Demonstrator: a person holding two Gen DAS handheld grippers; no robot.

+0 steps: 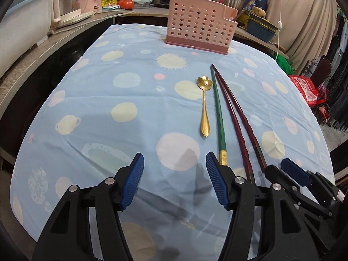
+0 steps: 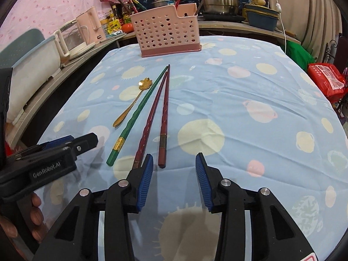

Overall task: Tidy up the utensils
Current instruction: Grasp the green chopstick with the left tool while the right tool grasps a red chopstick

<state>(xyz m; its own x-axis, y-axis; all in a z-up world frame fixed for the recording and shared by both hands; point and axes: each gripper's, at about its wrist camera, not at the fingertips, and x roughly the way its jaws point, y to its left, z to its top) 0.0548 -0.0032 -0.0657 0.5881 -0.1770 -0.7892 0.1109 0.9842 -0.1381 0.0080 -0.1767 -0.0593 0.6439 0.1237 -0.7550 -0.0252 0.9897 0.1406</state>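
Across most of both frames: table (image 1: 91,100) under a light blue cloth printed with pale circles and pots. Upper centre of each view: pink perforated utensil holder (image 1: 199,25) standing upright at the far edge of the table, a few chopsticks already poking from it in the right wrist view. Bottom of the left wrist view: left hand-held gripper (image 1: 175,184), blue pads spread apart, nothing between them, poised over bare cloth. Bottom of the right wrist view: right hand-held gripper (image 2: 174,182), jaws likewise parted and empty, its left pad just beside the near ends of the chopsticks. Centre of frame, lying flat: two dark red chopsticks (image 1: 236,117), tips converging toward the holder; one green chopstick (image 1: 218,111) with a gold band near its thick end, just left of the red pair; one gold spoon (image 1: 204,106) with a flower-shaped bowl, left of the green chopstick, bowl pointing toward the holder.
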